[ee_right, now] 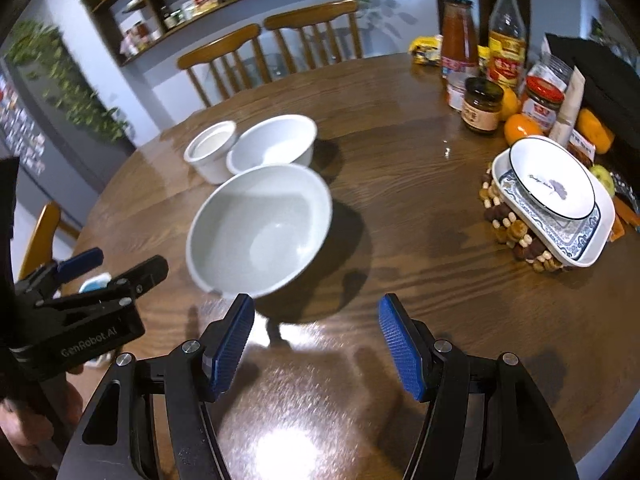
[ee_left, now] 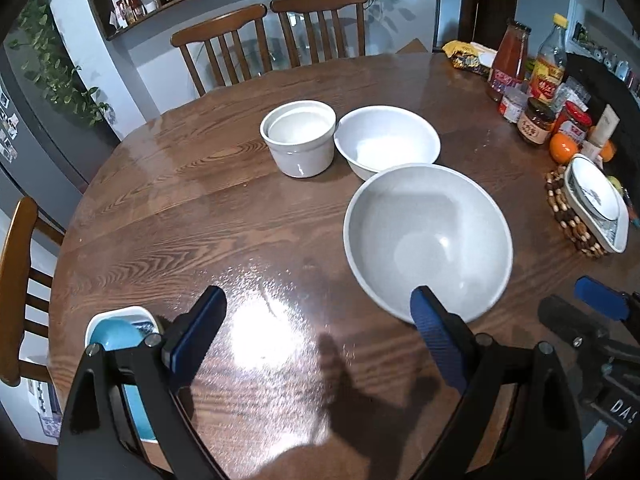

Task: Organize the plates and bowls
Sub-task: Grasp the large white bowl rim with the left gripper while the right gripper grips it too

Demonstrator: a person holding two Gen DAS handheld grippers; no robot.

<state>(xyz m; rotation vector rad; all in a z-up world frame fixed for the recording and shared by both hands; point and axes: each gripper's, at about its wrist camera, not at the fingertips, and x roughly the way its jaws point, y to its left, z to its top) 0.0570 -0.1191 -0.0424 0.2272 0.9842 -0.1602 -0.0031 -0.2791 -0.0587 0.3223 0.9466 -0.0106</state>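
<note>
A large grey-white bowl (ee_left: 428, 240) (ee_right: 260, 228) sits on the wooden table (ee_left: 200, 220). Behind it stand a medium white bowl (ee_left: 387, 141) (ee_right: 276, 144) and a small straight-sided white bowl (ee_left: 298, 136) (ee_right: 210, 150), close together. A round plate (ee_right: 554, 178) lies on a rectangular blue-patterned dish (ee_right: 568, 236) (ee_left: 596, 204) at the right. A blue bowl in a white dish (ee_left: 116, 334) sits at the near left edge. My left gripper (ee_left: 320, 320) is open and empty, its right finger by the large bowl's near rim. My right gripper (ee_right: 316, 328) is open and empty, just right of that bowl.
Bottles, jars (ee_right: 482, 104) and oranges (ee_right: 520, 128) crowd the table's right side. The stacked dishes rest on a beaded trivet (ee_right: 516, 236). Wooden chairs (ee_left: 276, 40) stand at the far side and one at the left (ee_left: 20, 280). My right gripper shows in the left wrist view (ee_left: 592, 312).
</note>
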